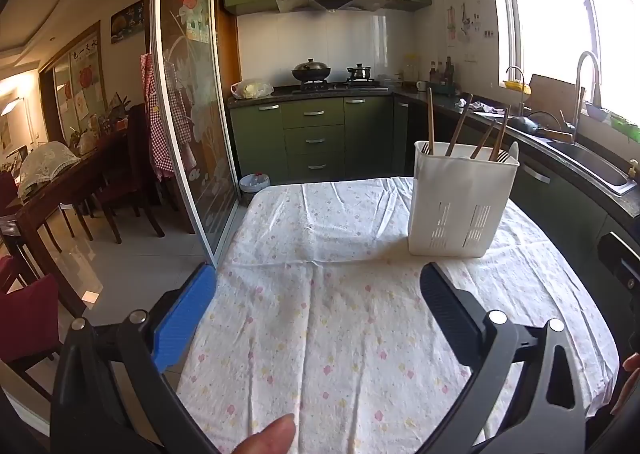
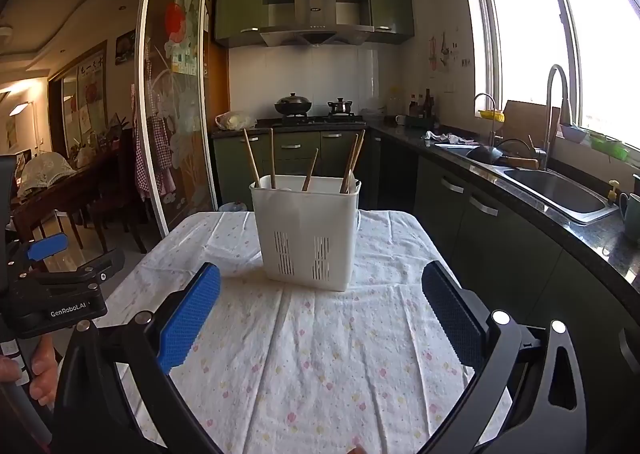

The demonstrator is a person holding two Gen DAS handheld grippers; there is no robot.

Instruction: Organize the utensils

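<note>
1. You are holding the left gripper (image 1: 318, 274) low over the table (image 1: 340, 334), its fingers spread wide with nothing between them.
2. You are holding the right gripper (image 2: 320, 274) the same way: its blue finger (image 2: 188, 318) and black finger (image 2: 452, 314) are standing well apart, gripping nothing.
3. The white holder (image 2: 310, 230) is standing upright on the flowered cloth (image 2: 320, 354), toward the far end of the table; in the left view it is sitting right of center (image 1: 460, 205).
4. Wooden handles (image 2: 272, 161) are sticking up out of the holder, some leaning left and some right; what lies lower inside is hidden by its wall.
5. Neither gripper is touching the holder; both are hovering on the near side of it.
6. Your thumb (image 1: 268, 436) is showing at the bottom edge of the left view.
7. The left gripper's body (image 2: 60, 294) is showing at the left edge of the right view.
</note>
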